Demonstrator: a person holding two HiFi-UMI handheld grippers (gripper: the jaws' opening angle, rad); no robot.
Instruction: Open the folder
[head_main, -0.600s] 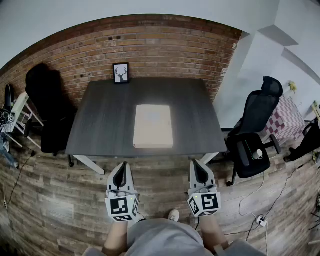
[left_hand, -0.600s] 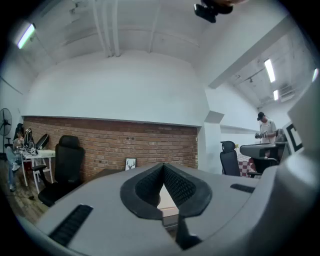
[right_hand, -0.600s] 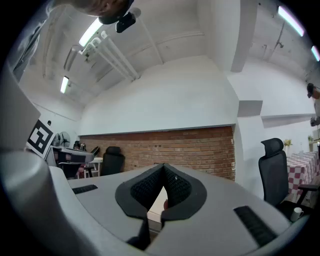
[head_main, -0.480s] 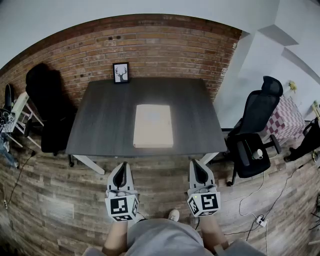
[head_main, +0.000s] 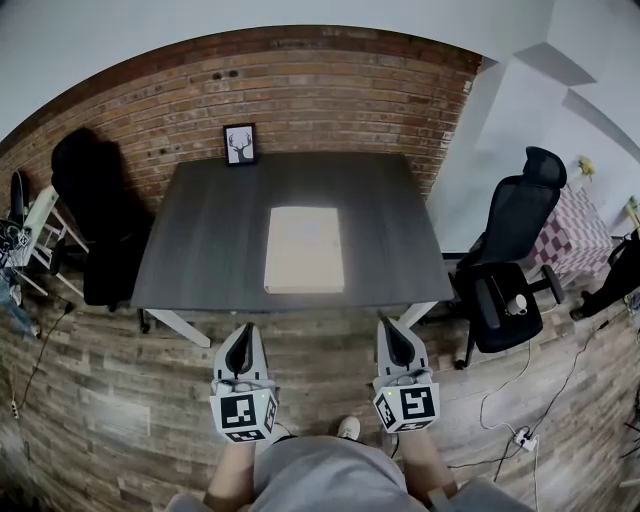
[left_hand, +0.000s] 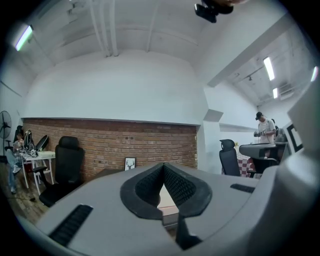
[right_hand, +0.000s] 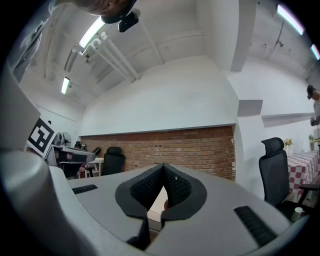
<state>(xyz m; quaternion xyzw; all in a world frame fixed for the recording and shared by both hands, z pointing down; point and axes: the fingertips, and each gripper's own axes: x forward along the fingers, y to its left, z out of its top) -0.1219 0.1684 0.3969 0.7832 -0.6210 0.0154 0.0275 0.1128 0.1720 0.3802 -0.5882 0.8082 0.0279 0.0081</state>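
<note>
Fingers on left gripper and right gripper are seen closed, nothing held. Folder is laid flat on tabletop, beyond both and between them. Long axis runs near-far. Left is judged marginally nearer.

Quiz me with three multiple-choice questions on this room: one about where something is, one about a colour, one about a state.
1. Where does the framed picture stand?
A on a shelf
B at the table's far edge, by the brick wall
C on a windowsill

2. What colour is the folder?
A red
B blue
C tan

3. How does the folder lie?
A closed and flat
B spread open
C standing upright

Answers: B, the head view shows it at the table's back edge against the bricks; C, its cover is pale tan; A, only one flat cover shows, no pages.
</note>
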